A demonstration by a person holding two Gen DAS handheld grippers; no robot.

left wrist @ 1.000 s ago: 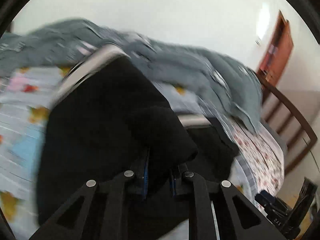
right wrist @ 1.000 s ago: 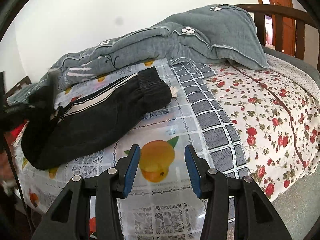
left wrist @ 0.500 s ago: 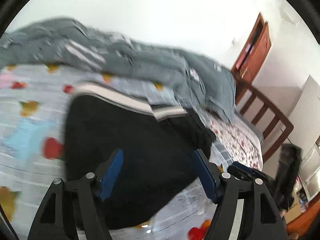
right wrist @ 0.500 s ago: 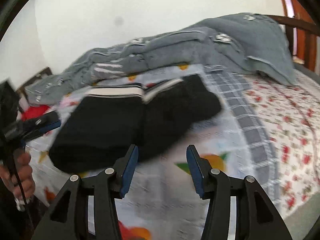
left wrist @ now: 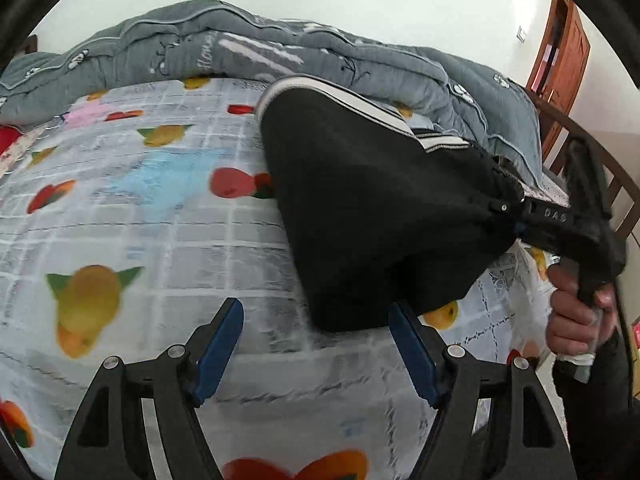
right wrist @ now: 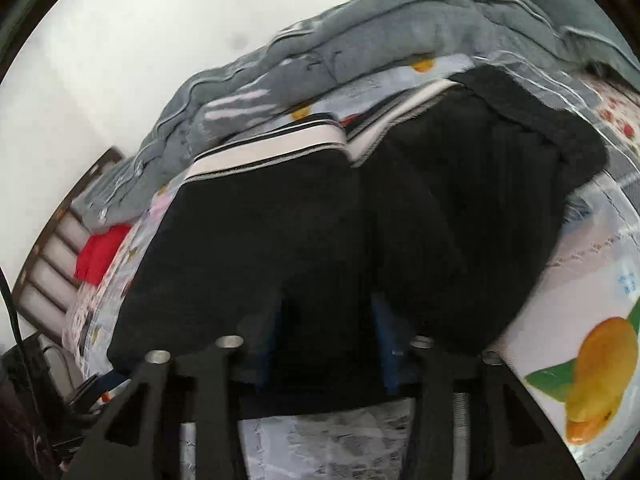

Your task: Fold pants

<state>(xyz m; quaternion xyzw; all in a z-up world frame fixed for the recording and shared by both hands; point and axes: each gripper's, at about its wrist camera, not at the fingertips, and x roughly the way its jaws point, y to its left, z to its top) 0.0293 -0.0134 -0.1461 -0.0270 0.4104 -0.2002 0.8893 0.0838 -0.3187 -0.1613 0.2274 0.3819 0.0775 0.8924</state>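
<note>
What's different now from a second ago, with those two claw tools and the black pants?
The left gripper let go of the black pants; its jaws have just been opening and now stand wide and empty. The right gripper swung over from bare bedsheet to the pants, its jaws just closing with cloth between them. The grey quilt and fruit-print sheet stayed put.

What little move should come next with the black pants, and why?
Probably the right hand-held gripper should lift its pinched edge of the black pants for another fold. Its jaws have just been closing on the cloth between them, while the left hand-held gripper stands open over the fruit-print sheet, holding nothing.
</note>
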